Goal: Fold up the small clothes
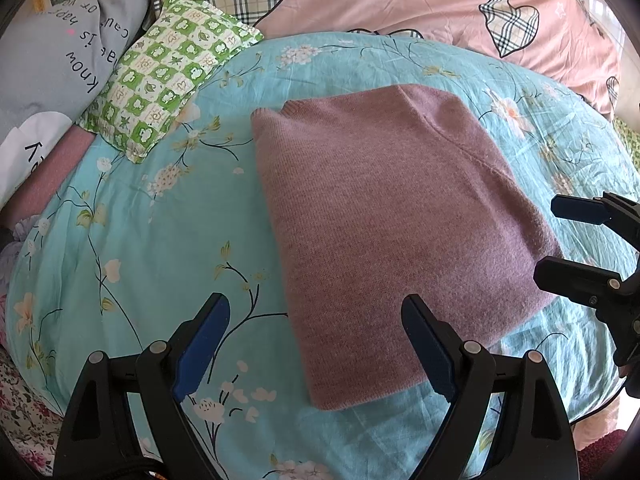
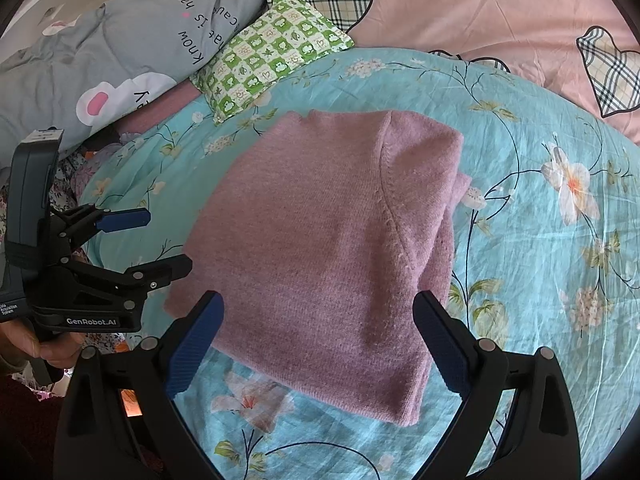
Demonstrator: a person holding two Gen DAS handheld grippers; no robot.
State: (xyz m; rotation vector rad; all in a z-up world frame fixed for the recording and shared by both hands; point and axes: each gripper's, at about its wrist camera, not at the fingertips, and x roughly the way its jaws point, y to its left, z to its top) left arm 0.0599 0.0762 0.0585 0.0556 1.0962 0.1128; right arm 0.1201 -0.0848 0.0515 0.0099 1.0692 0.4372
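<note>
A mauve knit sweater (image 1: 380, 216) lies folded into a compact rectangle on the turquoise floral bedsheet (image 1: 132, 240); it also shows in the right wrist view (image 2: 320, 256). My left gripper (image 1: 316, 340) is open and empty, held just above the sweater's near left edge. My right gripper (image 2: 318, 344) is open and empty, held just above the sweater's near edge. The right gripper shows at the right edge of the left wrist view (image 1: 560, 240), beside the sweater's right side. The left gripper shows at the left of the right wrist view (image 2: 160, 240), beside the sweater's left side.
A green checked pillow (image 1: 168, 76) lies at the back left. A grey printed quilt (image 1: 52, 64) is bunched at the far left. A pink quilt with plaid hearts (image 1: 400, 0) runs along the back. The bed's edge lies near the bottom right of the left wrist view.
</note>
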